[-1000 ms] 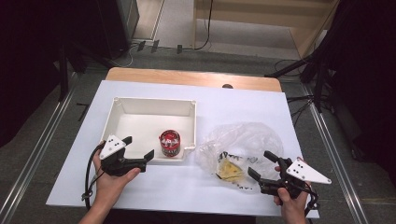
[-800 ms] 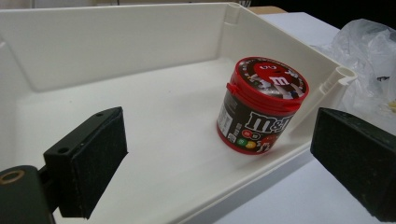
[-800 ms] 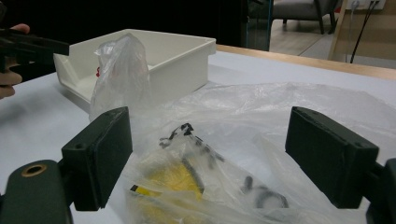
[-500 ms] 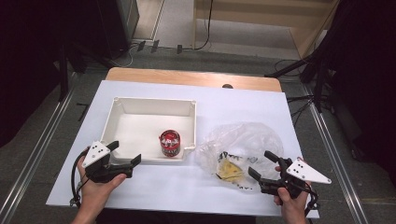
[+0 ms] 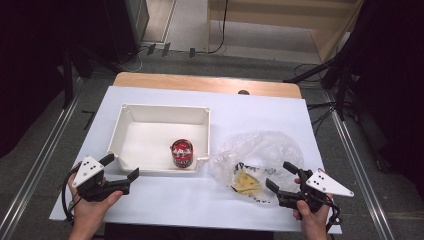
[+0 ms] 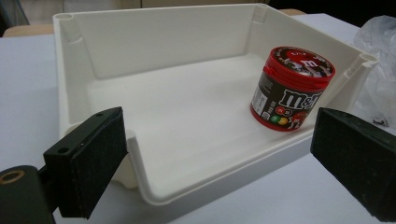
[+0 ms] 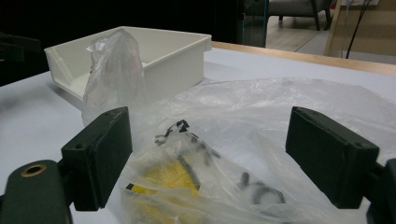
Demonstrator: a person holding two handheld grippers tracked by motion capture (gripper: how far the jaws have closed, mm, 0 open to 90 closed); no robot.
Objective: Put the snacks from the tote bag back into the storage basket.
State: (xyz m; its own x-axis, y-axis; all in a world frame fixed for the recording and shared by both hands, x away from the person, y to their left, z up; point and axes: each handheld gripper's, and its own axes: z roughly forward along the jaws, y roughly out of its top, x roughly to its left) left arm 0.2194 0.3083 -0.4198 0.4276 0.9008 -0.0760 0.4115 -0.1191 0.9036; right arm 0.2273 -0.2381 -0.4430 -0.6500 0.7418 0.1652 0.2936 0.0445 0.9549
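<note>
A white open bin [image 5: 131,127] [image 6: 74,79] stands at the table's middle left. In its near right corner stands a red M&M's tub [image 5: 182,153] [image 6: 289,88], upright. My left gripper [image 5: 121,169] [image 6: 224,168] is open just off the bin's near left corner, holding nothing. To the bin's right lies a crumpled clear plastic bag [image 5: 260,155] [image 7: 219,126] with a yellow item [image 5: 246,183] [image 7: 163,179] inside. At the bag's near edge my right gripper [image 5: 280,176] [image 7: 210,163] is open, its jaws on either side of the bag's front part.
A white sheet [image 5: 250,110] covers the wooden table [image 5: 200,82]. Metal rails [image 5: 360,165] run along both sides. Cables lie on the floor behind the table. The bin [image 7: 173,56] stands behind the bag in the right gripper view.
My left gripper has drawn back from the tub, left and toward the table's near edge, outside the bin. The right gripper has stayed in place.
</note>
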